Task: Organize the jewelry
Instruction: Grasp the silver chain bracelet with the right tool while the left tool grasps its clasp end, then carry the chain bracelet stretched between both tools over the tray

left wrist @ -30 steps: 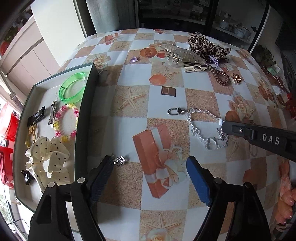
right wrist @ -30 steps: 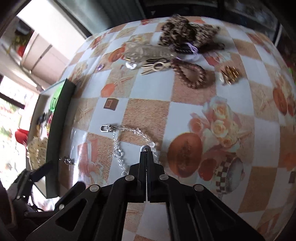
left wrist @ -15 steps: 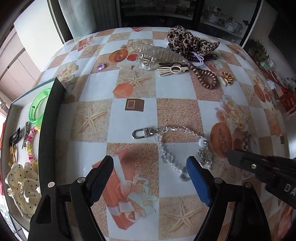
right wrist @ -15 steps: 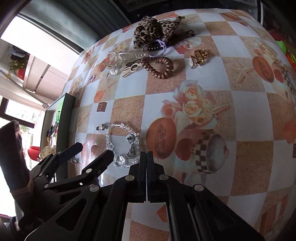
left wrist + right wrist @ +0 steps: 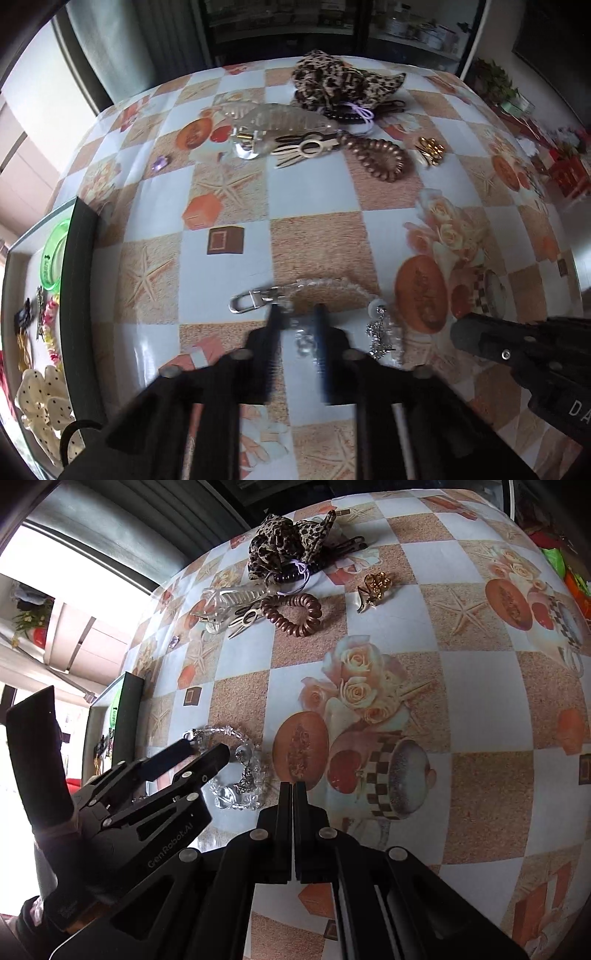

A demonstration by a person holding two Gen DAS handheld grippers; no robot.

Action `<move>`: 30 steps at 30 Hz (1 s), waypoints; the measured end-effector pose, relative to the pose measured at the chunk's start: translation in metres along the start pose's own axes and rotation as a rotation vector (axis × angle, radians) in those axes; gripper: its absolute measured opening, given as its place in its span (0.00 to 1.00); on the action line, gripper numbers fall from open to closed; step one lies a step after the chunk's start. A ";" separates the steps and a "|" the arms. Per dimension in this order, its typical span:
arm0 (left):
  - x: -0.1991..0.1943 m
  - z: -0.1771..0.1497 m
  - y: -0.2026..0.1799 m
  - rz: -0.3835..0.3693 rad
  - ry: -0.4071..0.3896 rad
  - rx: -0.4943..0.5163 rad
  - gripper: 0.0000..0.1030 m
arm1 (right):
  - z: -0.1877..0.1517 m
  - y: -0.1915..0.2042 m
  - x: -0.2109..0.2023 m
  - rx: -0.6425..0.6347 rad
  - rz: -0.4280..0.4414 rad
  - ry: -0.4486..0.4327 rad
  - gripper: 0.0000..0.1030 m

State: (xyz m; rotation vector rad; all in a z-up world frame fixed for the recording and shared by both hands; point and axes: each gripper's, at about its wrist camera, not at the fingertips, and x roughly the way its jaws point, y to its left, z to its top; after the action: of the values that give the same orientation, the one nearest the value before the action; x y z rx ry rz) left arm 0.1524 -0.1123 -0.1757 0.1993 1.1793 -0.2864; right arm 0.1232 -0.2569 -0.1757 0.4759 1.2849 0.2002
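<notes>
2 grippers over the checkered surface (image 5: 314, 192), left gripper (image 5: 297, 326) jaws narrowed around the clear crystal bead bracelet (image 5: 332, 286), grip unclear through blur, right gripper (image 5: 293, 794) jaws pressed together, empty.

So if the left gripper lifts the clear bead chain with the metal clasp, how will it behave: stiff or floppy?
Probably floppy: the bead chain lies in a loose curved loop on the tablecloth, so it should dangle from the left gripper. The smooth, glassy beads may slip. The metal clasp would likely swing.
</notes>
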 end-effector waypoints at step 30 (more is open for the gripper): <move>-0.013 -0.036 0.032 -0.131 -0.010 -0.132 0.08 | 0.008 0.064 0.048 -0.265 0.009 0.070 0.16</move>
State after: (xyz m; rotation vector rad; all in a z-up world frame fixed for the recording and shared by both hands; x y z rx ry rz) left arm 0.1269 -0.0703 -0.1770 0.0055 1.1991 -0.3225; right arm 0.1520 -0.1823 -0.1869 0.2502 1.3026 0.3924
